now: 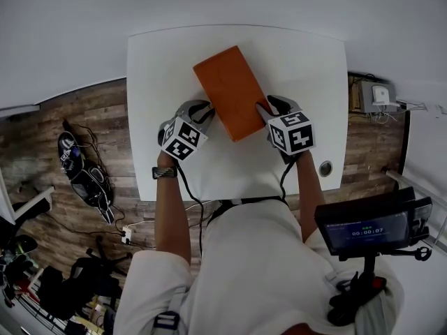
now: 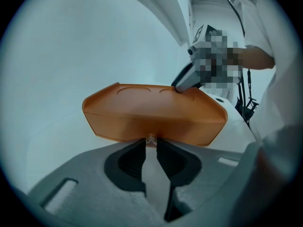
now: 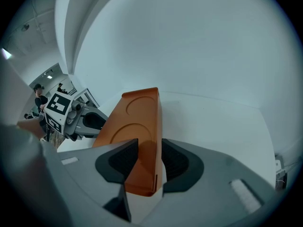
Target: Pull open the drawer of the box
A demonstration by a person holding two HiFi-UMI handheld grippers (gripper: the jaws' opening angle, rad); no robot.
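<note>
An orange box (image 1: 234, 89) lies flat and slantwise on the white table (image 1: 307, 68), a gripper at each side of its near half. The left gripper (image 1: 202, 112) comes at the box's long left side. Seen along its own jaws, the left gripper (image 2: 151, 143) has them drawn in narrow, and a small clear knob (image 2: 151, 139) that sticks out of the low edge of the box (image 2: 151, 115) sits right between the two tips. The dark pads close against the knob on either side, with only a thin wedge of space left behind it. The knob is tiny and sits at the very ends of the fingers, not deeper in. The right gripper (image 1: 269, 110) meets the box at its near right corner. In the right gripper view the box (image 3: 137, 126) runs straight away from the camera, and its near end stands between the jaws of the right gripper (image 3: 149, 148). They are set fairly wide — as wide as that end of the box — with the left pad (image 3: 124, 157) against the top face and the right pad (image 3: 173, 160) against the side edge, so the box is clamped there. From the left gripper's camera the right gripper (image 2: 184, 82) shows at the far edge of the box, one finger resting on the top face (a mosaic patch covers part of it). The side face around the knob looks flush, with no opening that I can make out.
</note>
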